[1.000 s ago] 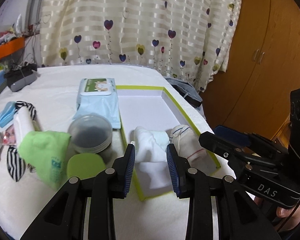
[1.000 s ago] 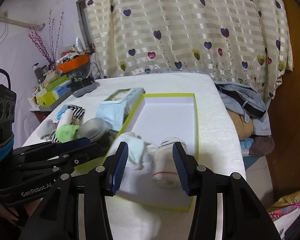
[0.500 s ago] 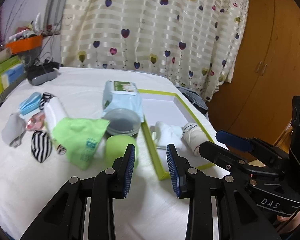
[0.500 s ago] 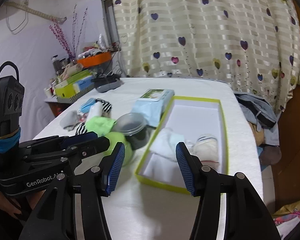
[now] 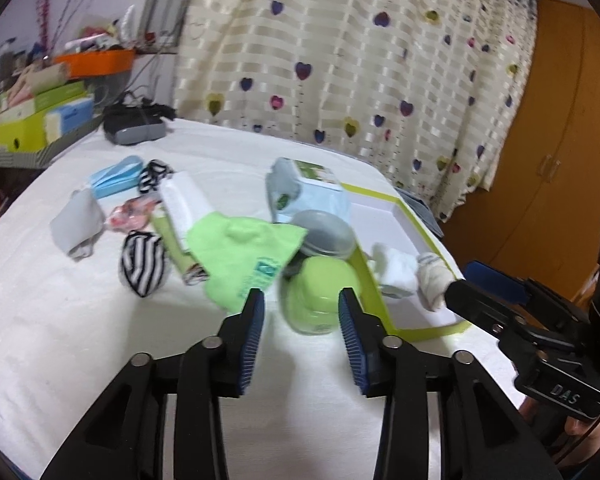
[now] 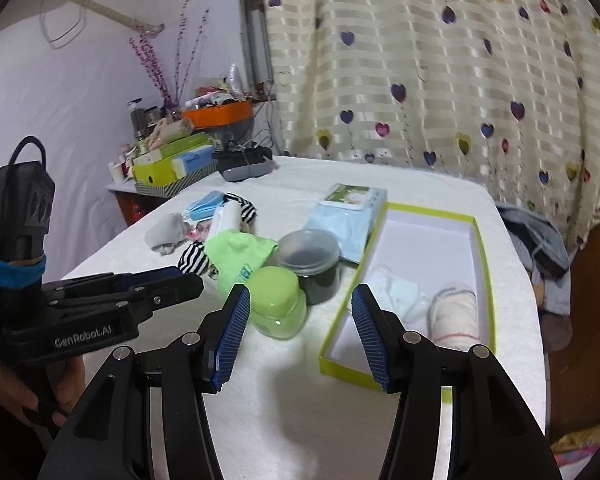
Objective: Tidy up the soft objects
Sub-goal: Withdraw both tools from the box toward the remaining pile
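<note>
The green cloth [image 5: 240, 252] lies crumpled near the middle of the desk [image 5: 60, 340], just beyond and left of the left gripper [image 5: 300, 316], whose jaws are opening with nothing pinched; the green-lidded jar [image 5: 320, 292] stands on the desk just ahead of the gap between them. The right gripper [image 6: 300, 332] hangs over the near edge with its jaws spread and empty, the same jar ahead of its left jaw and the near corner of the yellow-green box [image 6: 484, 248] ahead of its right jaw. Two soft things already lie in the box's near end: one white bundle [image 6: 396, 292] and one rolled sock with a red stripe [image 6: 456, 312]. Left of the cloth on the desk are two black-and-white striped pieces [image 5: 140, 264], one grey sock [image 5: 76, 224], one blue face mask [image 5: 116, 176] and one white roll [image 5: 184, 204]. One dark tub with a clear lid [image 6: 312, 256] stands behind the jar, and one pack of wipes [image 6: 348, 208] lies beside the box's long edge.
</note>
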Motion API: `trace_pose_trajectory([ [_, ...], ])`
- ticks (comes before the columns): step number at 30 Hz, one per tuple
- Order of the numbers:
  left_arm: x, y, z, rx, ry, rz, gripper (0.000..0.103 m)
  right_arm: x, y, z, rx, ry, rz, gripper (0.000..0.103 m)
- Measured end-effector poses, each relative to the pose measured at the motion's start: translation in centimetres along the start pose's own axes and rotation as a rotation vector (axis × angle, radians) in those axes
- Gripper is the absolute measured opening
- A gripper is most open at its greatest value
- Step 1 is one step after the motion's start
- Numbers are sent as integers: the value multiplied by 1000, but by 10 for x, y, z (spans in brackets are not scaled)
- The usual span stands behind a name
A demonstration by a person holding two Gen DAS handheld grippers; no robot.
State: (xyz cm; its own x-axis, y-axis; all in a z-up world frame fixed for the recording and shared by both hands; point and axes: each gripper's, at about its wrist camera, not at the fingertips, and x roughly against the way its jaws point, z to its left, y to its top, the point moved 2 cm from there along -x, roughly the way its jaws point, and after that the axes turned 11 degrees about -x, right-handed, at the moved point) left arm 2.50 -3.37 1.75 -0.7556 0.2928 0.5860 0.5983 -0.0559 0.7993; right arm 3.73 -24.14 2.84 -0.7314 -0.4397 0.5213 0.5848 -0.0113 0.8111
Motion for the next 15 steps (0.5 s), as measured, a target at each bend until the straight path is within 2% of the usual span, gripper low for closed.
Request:
trace_pose_trajectory([
  [8, -13, 2, 35, 79, 35, 13, 45, -16, 1, 3, -2, 35, 42, 54],
  [15, -42, 3, 41, 85, 21, 57, 48, -24, 3, 0, -8, 54, 58, 54],
])
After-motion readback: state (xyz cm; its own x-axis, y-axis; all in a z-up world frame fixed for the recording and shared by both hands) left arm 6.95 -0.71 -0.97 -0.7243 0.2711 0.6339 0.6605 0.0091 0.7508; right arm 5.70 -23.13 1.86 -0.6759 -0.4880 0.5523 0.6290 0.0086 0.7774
